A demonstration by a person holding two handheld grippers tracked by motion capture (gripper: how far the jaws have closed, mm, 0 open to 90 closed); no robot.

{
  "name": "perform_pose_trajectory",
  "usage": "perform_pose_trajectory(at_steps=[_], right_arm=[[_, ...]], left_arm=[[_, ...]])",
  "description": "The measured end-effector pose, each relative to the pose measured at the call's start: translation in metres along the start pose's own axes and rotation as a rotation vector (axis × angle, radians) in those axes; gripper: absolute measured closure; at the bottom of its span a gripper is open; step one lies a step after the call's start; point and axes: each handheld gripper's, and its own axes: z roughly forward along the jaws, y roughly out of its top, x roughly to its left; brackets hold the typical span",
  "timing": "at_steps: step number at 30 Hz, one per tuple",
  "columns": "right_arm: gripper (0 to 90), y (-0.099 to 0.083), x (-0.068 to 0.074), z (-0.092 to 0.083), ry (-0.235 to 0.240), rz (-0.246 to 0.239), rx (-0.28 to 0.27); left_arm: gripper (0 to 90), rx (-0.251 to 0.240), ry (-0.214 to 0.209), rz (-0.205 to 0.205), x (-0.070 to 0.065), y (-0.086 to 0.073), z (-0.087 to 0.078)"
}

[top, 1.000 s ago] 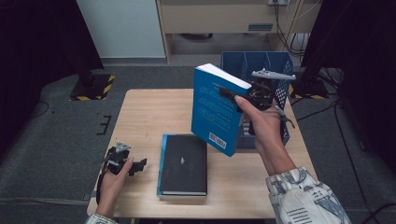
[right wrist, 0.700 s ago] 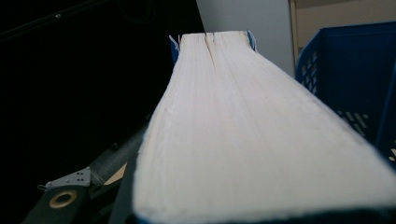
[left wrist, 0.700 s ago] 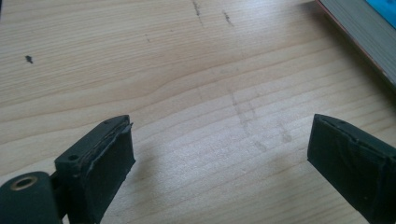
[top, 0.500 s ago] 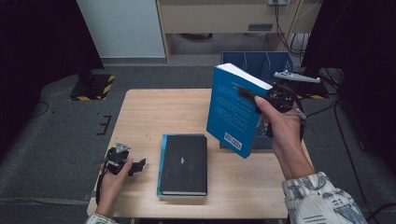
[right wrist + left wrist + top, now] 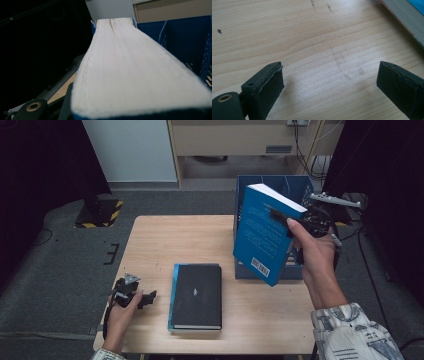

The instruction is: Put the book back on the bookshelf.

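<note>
- Two grippers: the right gripper (image 5: 295, 222) is clamped on a blue paperback (image 5: 262, 232), raised at two o'clock over the table (image 5: 150, 240); the left gripper (image 5: 135, 295) rests at eight o'clock, jaws apart with nothing between them.
- Two books: that paperback and a black-covered book (image 5: 196, 295) lying flat at six o'clock.
- One blue file crate (image 5: 300, 187) stands behind the paperback.
- The right gripper view brings the paperback's cream page edge (image 5: 130, 65) close; the left gripper view gives bare wood grain (image 5: 317, 50).

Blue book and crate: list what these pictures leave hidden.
- High view: the blue book covers the crate floor.
- Right gripper view: the page edge hides the right claw's far pad.
- High view: cover print too small to read.
- Left gripper view: the frame edge crops the black book.
</note>
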Motion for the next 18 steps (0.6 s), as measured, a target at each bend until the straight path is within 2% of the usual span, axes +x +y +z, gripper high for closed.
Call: perform_pose_trajectory(at_steps=[3, 6, 9, 18], right_arm=[[60.5, 0.003, -0.004, 0.003, -0.016, 0.019, 0.002], [60.5, 0.007, -0.007, 0.009, -0.046, 0.007, -0.002], [60.5, 0.01, -0.01, 0.015, -0.069, 0.016, -0.003], [60.5, 0.016, -0.021, 0.037, -0.105, 0.027, 0.001]], left_arm=[[6.6, 0.0, 0.001, -0.002, 0.0, 0.0, 0.0], [6.6, -0.004, -0.006, -0.008, -0.001, 0.0, 0.001], [6.6, -0.007, -0.017, -0.012, -0.001, -0.001, 0.001], [6.6, -0.008, -0.032, -0.017, -0.001, -0.002, 0.002]])
